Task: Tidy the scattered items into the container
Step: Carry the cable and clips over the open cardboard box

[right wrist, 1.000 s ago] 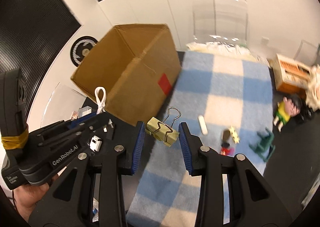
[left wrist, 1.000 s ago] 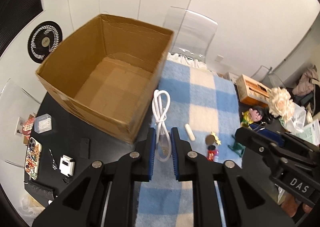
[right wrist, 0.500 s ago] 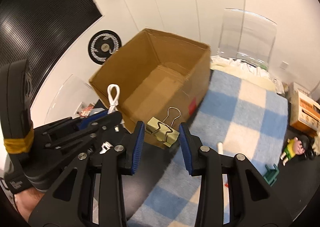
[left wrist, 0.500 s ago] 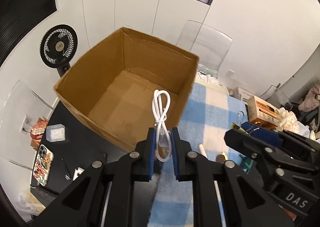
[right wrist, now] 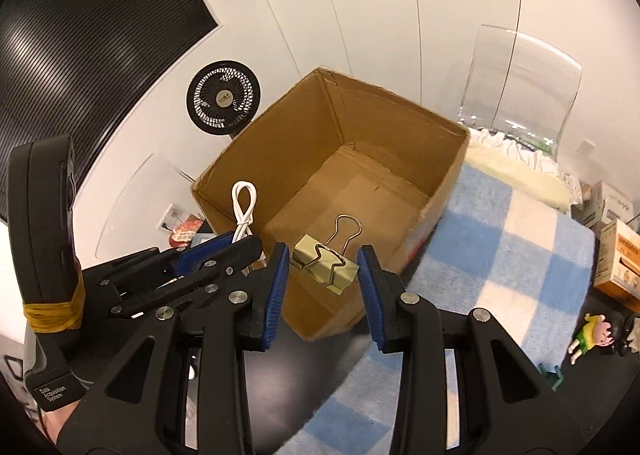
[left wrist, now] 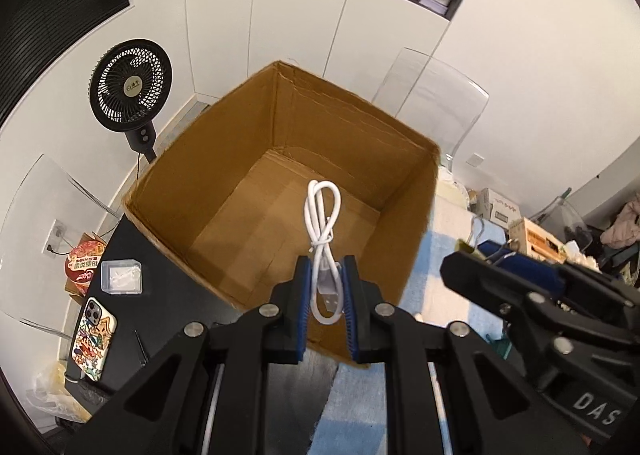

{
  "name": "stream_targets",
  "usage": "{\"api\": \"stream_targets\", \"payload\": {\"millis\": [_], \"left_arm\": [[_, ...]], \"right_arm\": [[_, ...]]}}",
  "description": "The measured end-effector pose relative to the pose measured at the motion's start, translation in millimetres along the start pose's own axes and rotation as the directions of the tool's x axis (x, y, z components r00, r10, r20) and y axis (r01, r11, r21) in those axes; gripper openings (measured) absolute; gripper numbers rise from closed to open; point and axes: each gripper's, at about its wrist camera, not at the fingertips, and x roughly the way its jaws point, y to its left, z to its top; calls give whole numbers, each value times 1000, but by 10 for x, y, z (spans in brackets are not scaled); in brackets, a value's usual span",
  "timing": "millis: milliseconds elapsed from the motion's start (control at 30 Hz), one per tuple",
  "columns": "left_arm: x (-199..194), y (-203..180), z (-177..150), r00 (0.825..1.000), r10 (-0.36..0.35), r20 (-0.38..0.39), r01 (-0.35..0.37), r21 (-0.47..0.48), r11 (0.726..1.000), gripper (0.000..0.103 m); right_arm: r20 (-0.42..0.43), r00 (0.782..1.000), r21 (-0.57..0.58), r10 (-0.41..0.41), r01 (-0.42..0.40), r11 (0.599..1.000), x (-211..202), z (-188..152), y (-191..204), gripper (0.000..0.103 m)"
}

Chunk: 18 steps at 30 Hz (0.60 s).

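Two items held over the cardboard box (left wrist: 224,159) for release.
White cable (left wrist: 322,223) is clamped in the closed left gripper (left wrist: 326,311); binder clip (right wrist: 324,265) is pinched by the right gripper (right wrist: 323,287).

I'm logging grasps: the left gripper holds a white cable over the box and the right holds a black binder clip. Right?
Not quite: the binder clip in the right gripper is gold, as the right wrist view shows. The left gripper does hold the white cable over the box.

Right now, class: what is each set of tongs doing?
Left tongs: closed on the white cable.
Right tongs: closed on the binder clip.
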Motion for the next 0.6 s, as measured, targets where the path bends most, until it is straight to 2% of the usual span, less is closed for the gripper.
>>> {"api": "stream_targets", "payload": {"millis": [600], "left_arm": [[417, 414, 494, 998, 20, -51, -21, -28, 999, 15]], "right_arm": [[-123, 992, -18, -31, 29, 999, 786, 441, 43, 37]]}}
